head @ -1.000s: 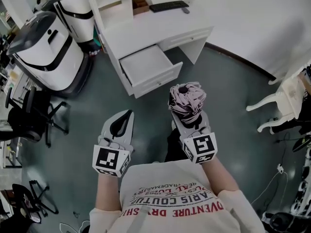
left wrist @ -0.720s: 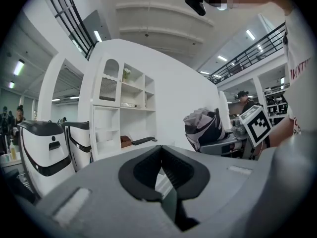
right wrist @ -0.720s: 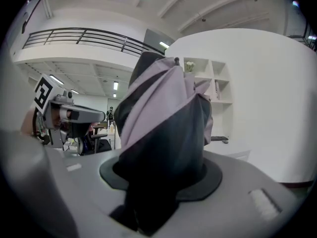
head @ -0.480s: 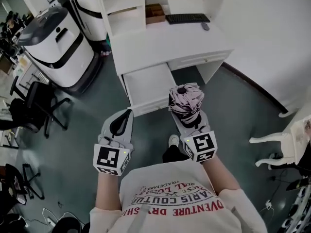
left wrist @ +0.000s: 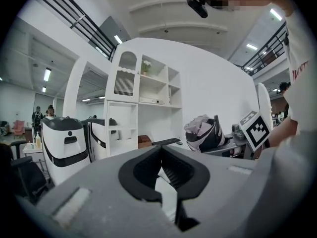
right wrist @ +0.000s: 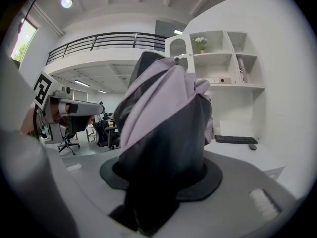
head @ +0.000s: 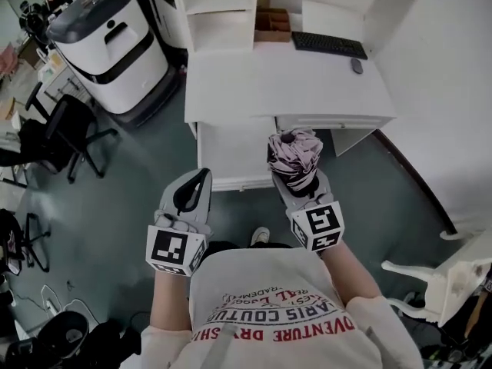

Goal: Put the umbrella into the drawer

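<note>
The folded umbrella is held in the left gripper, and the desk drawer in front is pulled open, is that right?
Not quite: the folded umbrella is held in the right gripper, not the left, as the head view shows. The left gripper holds nothing. The desk drawer in front is indeed pulled open.

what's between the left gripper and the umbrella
Nothing in the way: in the head view the gap between the left gripper and the umbrella shows only the front of the open drawer and the floor below.
</note>
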A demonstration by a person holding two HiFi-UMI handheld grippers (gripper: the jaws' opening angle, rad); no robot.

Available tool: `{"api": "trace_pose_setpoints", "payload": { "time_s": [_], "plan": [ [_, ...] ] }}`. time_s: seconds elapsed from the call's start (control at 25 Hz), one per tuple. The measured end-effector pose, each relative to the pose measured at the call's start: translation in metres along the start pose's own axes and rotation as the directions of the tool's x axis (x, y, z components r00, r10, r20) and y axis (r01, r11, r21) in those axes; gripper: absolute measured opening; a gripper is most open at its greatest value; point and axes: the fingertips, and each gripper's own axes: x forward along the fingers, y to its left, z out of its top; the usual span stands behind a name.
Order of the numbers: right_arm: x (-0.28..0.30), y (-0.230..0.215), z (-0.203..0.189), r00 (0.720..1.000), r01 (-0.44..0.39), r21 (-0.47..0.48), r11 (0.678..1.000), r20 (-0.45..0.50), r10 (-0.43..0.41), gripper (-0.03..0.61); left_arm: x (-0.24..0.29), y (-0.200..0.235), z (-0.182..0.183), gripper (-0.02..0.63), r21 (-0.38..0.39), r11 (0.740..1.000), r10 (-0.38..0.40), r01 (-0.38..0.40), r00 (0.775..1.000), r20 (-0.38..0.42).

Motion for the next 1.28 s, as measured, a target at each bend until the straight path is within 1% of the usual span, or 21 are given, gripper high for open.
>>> {"api": "trace_pose_setpoints", "payload": {
  "time_s": [0.12,0.28,0.44,0.6,0.72,0.88,1.04,1.16,1.28],
  "plan": [
    [0.011,-0.008,-0.013,0.999,-0.034,0.013,0.999,-0.021,0.035,0.204,0.005,0.000,-0.012,0.004,0.001,1.000,0.030,-0.030,0.999,-0.026],
    [0.034,-0.012,-0.019,0.996,-0.075,0.029,0.997,-0.035,0.076,0.204,0.014,0.016,-0.017,0.003,-0.025,0.997,0.074,-0.075,0.997,-0.039],
    [0.065,-0.011,-0.022,0.989,-0.125,0.018,0.992,-0.071,0.126,0.206,0.033,0.033,-0.024,0.004,-0.051,0.995,0.081,-0.083,0.996,-0.044],
    [0.109,-0.009,-0.036,0.975,-0.180,-0.010,0.984,-0.134,0.177,0.206,0.059,0.056,-0.036,0.004,-0.089,0.993,0.074,-0.079,0.996,-0.056],
    [0.144,-0.006,-0.053,0.954,-0.237,-0.031,0.971,-0.195,0.227,0.207,0.078,0.077,-0.053,0.004,-0.110,0.991,0.073,-0.081,0.994,-0.076],
    [0.187,0.002,-0.082,0.907,-0.330,-0.063,0.942,-0.297,0.297,0.207,0.098,0.102,-0.079,0.005,-0.131,0.986,0.083,-0.098,0.990,-0.118],
    [0.225,0.018,-0.112,0.855,-0.417,-0.093,0.904,-0.379,0.355,0.209,0.115,0.130,-0.105,0.005,-0.159,0.981,0.090,-0.111,0.987,-0.135],
    [0.241,0.034,-0.144,0.795,-0.496,-0.097,0.863,-0.450,0.406,0.209,0.122,0.144,-0.129,0.005,-0.190,0.974,0.099,-0.127,0.983,-0.154],
    [0.255,0.046,-0.176,0.735,-0.557,-0.085,0.826,-0.514,0.442,0.210,0.127,0.153,-0.152,0.005,-0.210,0.969,0.095,-0.133,0.979,-0.178]
  ]
}}
